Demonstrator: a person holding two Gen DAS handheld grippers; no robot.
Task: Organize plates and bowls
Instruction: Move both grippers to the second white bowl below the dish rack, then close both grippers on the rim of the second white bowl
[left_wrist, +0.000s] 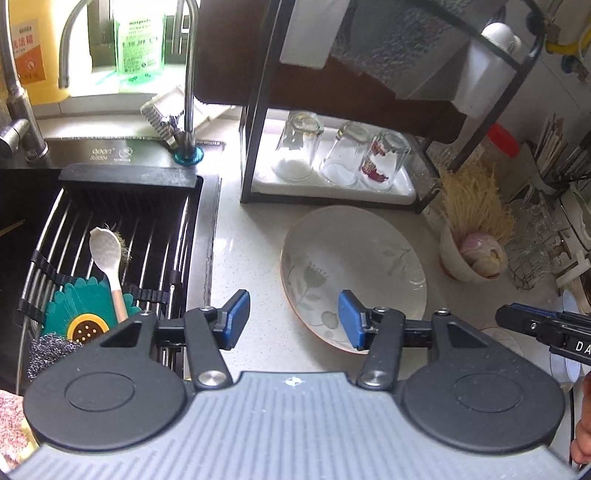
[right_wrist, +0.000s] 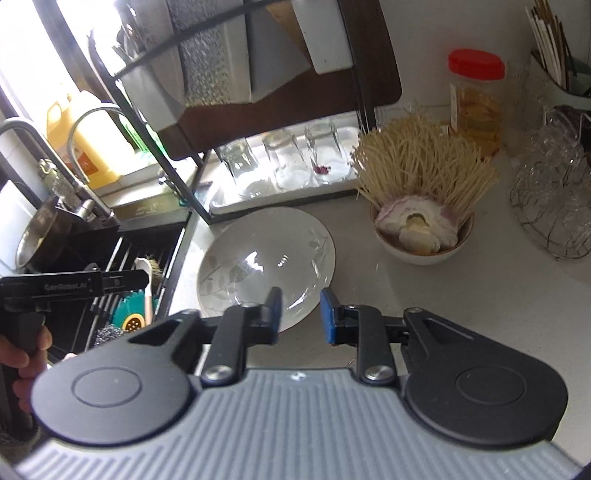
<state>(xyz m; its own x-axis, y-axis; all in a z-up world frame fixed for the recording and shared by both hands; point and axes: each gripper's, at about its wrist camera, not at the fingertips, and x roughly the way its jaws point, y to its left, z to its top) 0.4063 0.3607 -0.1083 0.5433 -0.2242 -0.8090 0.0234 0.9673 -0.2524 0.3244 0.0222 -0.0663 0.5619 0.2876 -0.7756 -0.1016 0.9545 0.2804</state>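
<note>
Plate (left_wrist: 354, 273), pale with a grey flower-and-leaf print and a thin brown rim, lies flat on the light speckled worktop (left_wrist: 251, 258), between the sink on one side and a small bowl on the other, just in front of the black rack's base. Left tool (left_wrist: 293, 319) hangs above the plate's near rim, blue pads apart, nothing between them; one pad is over bare worktop, the other over the plate's edge. Whether that pad touches the plate cannot be told. Right tool (right_wrist: 300, 314) also hangs at the near rim, pads apart with a narrower gap, nothing gripped. A hand (right_wrist: 22, 365) wraps the left tool's handle at the edge of the right wrist view. Small bowl (right_wrist: 424, 236) holds garlic and a clump of straw-coloured bristles, well apart from the plate. Three clear glasses (left_wrist: 343, 155) stand upside down on a white tray under the black rack (left_wrist: 255, 122). Red-lidded jar (right_wrist: 475, 99) stands behind the bowl. Sink (left_wrist: 110, 236) carries a slatted drainer with a white spoon (left_wrist: 107, 262), a green flower-shaped scrubber (left_wrist: 85, 314) and steel wool.
</note>
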